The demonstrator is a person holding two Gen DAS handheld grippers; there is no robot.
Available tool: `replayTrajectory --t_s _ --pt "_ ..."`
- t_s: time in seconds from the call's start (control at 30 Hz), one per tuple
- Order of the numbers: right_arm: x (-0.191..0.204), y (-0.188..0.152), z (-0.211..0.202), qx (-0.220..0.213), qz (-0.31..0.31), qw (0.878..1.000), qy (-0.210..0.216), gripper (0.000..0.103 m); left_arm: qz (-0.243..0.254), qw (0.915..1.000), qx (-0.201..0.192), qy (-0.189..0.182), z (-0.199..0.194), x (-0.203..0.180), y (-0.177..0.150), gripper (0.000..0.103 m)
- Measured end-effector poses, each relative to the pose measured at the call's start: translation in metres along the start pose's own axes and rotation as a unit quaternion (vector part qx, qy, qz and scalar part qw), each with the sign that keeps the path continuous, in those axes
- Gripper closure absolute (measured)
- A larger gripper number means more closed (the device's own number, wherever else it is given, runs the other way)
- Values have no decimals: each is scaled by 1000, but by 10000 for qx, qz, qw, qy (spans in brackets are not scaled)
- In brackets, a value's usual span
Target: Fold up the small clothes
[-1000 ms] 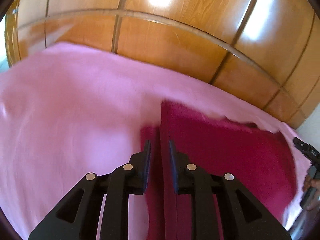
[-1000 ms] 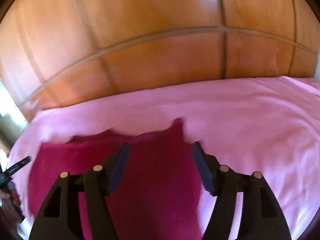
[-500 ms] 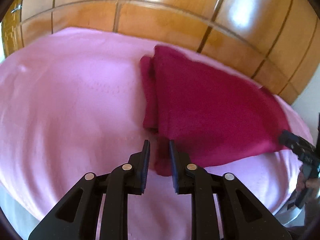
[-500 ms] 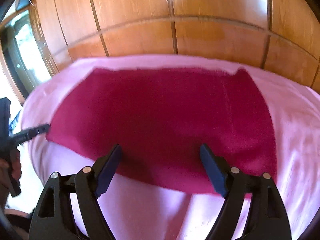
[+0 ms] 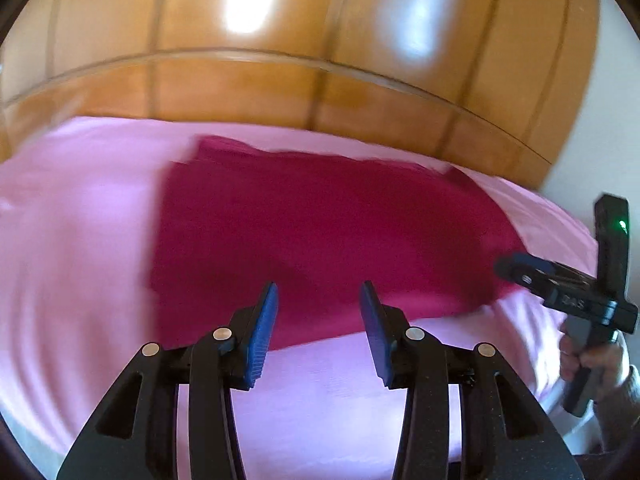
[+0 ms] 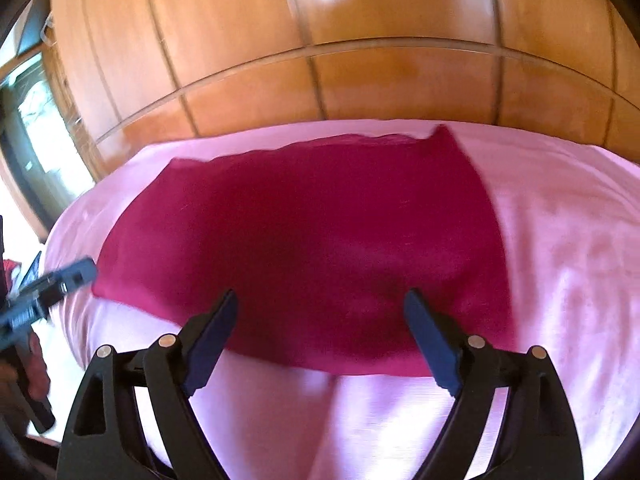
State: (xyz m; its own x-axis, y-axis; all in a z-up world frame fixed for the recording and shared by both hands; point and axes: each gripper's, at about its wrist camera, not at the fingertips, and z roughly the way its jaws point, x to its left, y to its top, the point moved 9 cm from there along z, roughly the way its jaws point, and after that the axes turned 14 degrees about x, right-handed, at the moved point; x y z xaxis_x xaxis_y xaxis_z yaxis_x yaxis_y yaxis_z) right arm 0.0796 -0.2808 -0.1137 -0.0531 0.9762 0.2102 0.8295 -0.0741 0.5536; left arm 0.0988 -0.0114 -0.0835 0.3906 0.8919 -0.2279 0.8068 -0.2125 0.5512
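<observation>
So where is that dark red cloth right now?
The dark red cloth lies flat on the pink sheet, near the wooden panels, just ahead of both open grippers, held by neither.

A dark magenta garment (image 5: 320,236) lies spread flat on pink bedding (image 5: 80,232), folded into a rough rectangle. In the left wrist view its left edge is doubled, with a narrow layer showing along the far left corner. In the right wrist view 1 small point (image 6: 442,134) sticks up at the far right corner. Its near edge runs unevenly across the bedding.
</observation>
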Motion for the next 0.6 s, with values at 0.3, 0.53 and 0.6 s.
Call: replayTrajectory --t_s 0.3,0.53,0.6 --pt "-31 -19 18 66 3 9996 -275 18 521 9964 356 570 56 -26 -20 61" --pt "-24 -15 14 139 -27 9989 -442 14 117 9986 41 510 22 -6 -4 59" --pt "-20 -4 7 69 62 9996 -284 13 -23 9984 -110 549 10 7 8 57"
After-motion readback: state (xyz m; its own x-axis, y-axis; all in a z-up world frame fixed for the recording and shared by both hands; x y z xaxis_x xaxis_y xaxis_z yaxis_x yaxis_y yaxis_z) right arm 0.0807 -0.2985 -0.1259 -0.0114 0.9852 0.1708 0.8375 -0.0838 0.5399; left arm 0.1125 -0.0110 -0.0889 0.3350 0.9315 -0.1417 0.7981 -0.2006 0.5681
